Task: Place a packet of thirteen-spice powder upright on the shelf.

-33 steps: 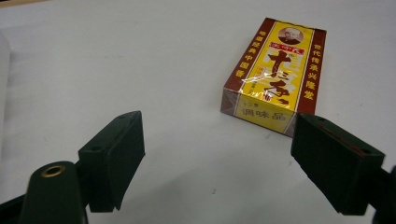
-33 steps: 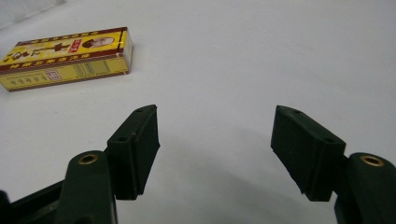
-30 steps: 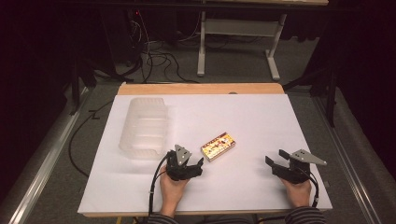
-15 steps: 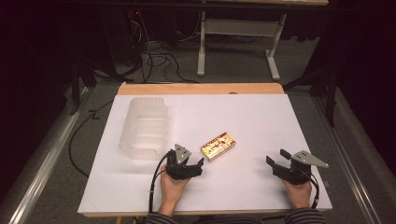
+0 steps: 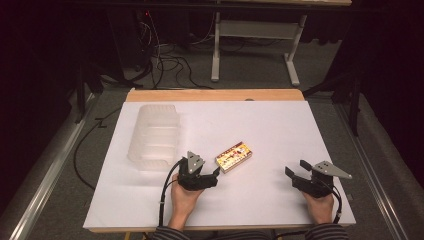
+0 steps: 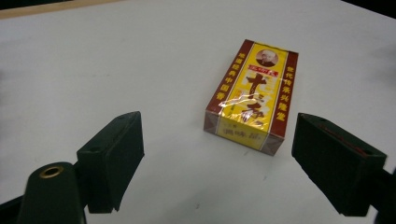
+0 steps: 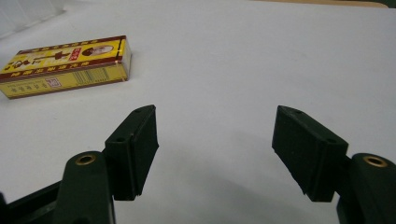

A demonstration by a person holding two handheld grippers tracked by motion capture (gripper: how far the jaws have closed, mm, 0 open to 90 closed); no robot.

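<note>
A small yellow and red box [image 5: 233, 156] with dark characters lies flat on the white table. My left gripper [image 5: 207, 176] sits just short of its near end, open. In the left gripper view the box [image 6: 252, 95] lies a little ahead of the gripper [image 6: 233, 154], nearer the right jaw, with nothing held. My right gripper [image 5: 296, 173] rests open at the right near the front edge. In the right gripper view the box [image 7: 65, 65] lies far off to the upper left of the open gripper [image 7: 215, 149].
A clear plastic bin [image 5: 154, 134] stands left of the box, behind my left gripper. The white sheet [image 5: 260, 125] covers the table [image 5: 215, 95], whose wooden edge shows at the back. Cables and a metal frame lie on the dark floor beyond.
</note>
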